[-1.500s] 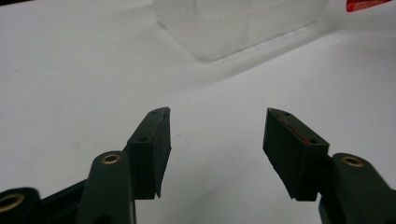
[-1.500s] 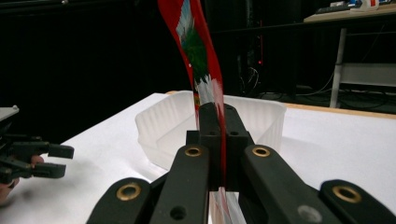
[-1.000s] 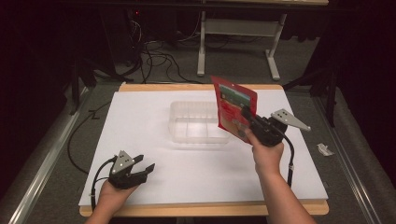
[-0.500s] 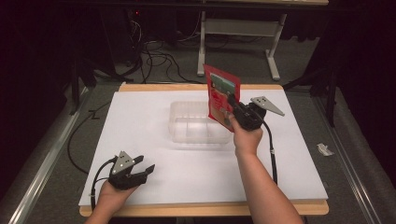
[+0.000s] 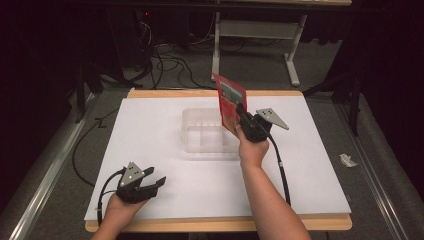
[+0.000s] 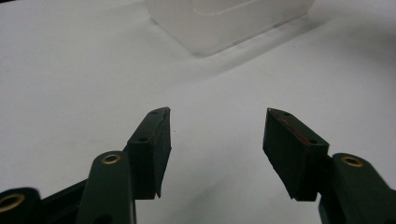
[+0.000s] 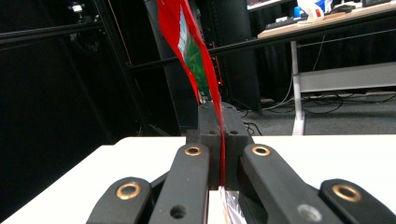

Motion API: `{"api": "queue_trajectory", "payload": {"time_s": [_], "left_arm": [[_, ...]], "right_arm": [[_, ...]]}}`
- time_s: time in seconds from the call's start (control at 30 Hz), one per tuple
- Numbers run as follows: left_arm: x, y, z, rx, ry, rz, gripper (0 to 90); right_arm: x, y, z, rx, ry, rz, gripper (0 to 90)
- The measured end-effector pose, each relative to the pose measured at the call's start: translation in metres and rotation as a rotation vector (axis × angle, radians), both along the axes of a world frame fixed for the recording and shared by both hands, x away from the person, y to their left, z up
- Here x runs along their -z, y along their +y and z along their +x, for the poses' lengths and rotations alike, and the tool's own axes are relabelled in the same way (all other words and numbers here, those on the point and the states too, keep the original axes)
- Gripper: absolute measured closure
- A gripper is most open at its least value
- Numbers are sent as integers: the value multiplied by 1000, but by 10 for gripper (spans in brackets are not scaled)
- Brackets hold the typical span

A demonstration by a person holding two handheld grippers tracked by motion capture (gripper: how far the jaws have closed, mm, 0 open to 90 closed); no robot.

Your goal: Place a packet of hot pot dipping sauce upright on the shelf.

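Red packet leftward now, clamped in right gripper.

A dim room with black walls. A white table with a wooden edge stands on grey carpet. Beyond it, tangled black cables lie on the floor beside the white legs of a desk. A metal rail runs along the table's left side. A scrap of paper lies on the carpet at right.
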State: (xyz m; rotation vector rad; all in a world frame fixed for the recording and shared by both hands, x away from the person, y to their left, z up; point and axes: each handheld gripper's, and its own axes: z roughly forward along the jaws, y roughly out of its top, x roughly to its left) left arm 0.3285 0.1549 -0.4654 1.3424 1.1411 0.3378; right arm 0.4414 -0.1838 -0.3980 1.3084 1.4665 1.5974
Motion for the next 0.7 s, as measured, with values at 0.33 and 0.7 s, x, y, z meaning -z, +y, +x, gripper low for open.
{"api": "queue_trajectory", "payload": {"time_s": [0.33, 0.7], "left_arm": [[1, 0, -1, 6, 5, 2, 425], [1, -1, -1, 11, 11, 9, 425]], "right_arm": [[16, -4, 1, -23, 23, 10, 900], [16, -9, -5, -63, 35, -101, 900]]}}
